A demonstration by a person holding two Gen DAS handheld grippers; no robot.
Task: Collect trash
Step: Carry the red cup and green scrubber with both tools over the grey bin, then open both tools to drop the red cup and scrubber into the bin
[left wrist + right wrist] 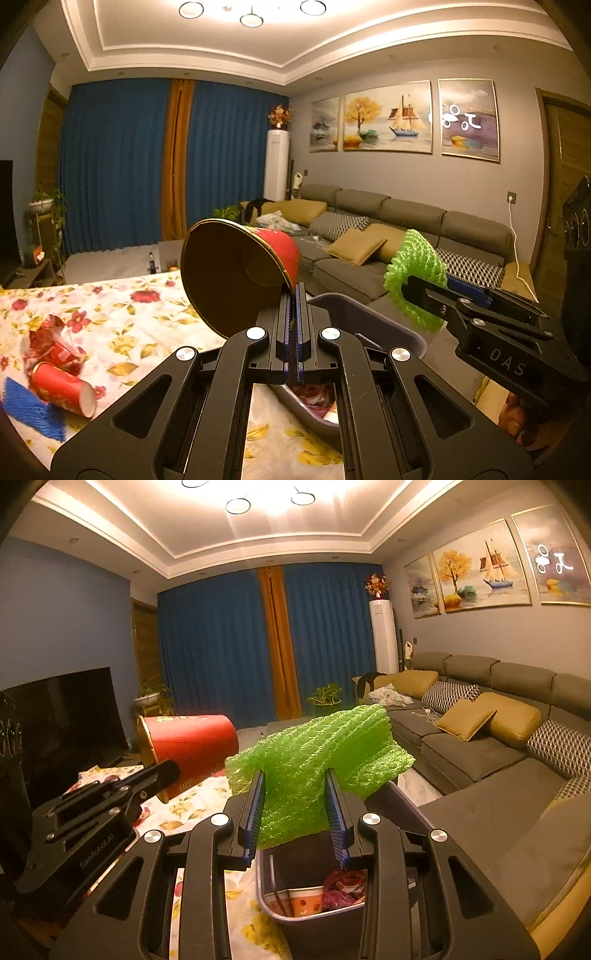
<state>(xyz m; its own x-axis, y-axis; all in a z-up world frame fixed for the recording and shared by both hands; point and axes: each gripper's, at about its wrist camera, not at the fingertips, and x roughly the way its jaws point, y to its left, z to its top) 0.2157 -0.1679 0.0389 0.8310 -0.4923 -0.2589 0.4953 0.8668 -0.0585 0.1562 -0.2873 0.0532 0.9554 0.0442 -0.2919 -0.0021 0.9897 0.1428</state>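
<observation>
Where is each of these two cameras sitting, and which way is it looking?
Left wrist: sits on the left claw, facing the sofa; it pinches a red paper bowl; the right claw shows alongside.
Right wrist: sits on the right claw, facing the curtains, gripping green foam netting.
Shared: trash bin, bowl, netting.

Left wrist view: looks forward along the left gripper (294,295), slightly downward, close over the desk (122,295) edge and grey bin (369,317), facing the blue curtains (122,162) and sofa (399,221). Right wrist view: sits just to the right, same heading, directly above the bin. Shared: curtains, sofa, paintings (388,118), bin; each view catches the other gripper at its side.
</observation>
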